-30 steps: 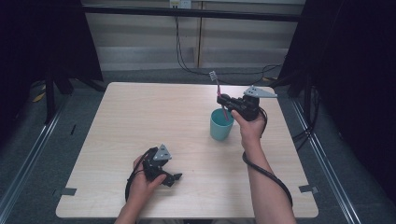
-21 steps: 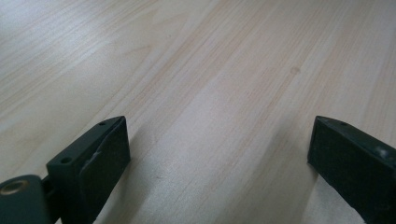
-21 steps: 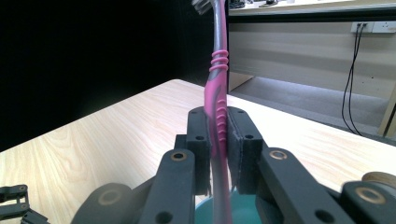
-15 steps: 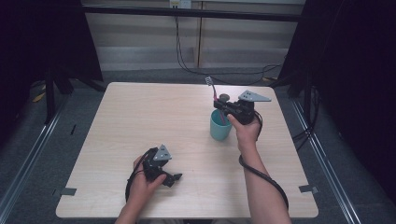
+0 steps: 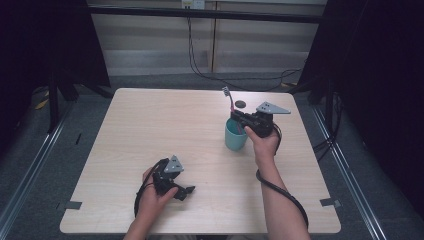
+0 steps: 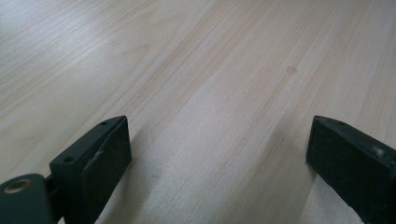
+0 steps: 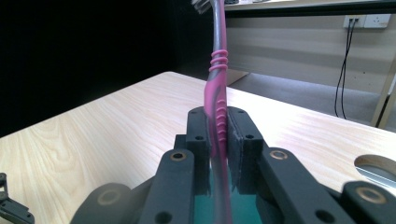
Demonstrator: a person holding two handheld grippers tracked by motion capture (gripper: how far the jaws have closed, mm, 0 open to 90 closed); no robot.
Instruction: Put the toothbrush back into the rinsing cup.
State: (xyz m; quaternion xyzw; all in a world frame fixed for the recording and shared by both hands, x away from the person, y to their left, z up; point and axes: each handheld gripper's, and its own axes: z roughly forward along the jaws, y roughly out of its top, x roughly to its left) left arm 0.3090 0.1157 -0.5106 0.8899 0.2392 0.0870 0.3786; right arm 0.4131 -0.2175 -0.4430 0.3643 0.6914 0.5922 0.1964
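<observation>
A pink and grey toothbrush (image 5: 228,100) (image 7: 217,93) stands nearly upright, bristle head at the top. My right gripper (image 5: 238,119) (image 7: 218,126) is shut on its handle, right over a teal cup (image 5: 235,139) (image 7: 212,210) on the right half of the table. The handle's lower end reaches down into the cup's mouth. My left gripper (image 5: 186,191) (image 6: 219,154) lies on the table near the front edge, open, with only bare wood between its jaws.
The light wooden table (image 5: 150,130) has a small dark round spot (image 5: 240,104) just behind the cup. Cables hang down the wall at the back. Dark curtains stand on both sides.
My right gripper has sunk a little with the toothbrush, bringing the handle lower over the cup. The left gripper has stayed where it was.
</observation>
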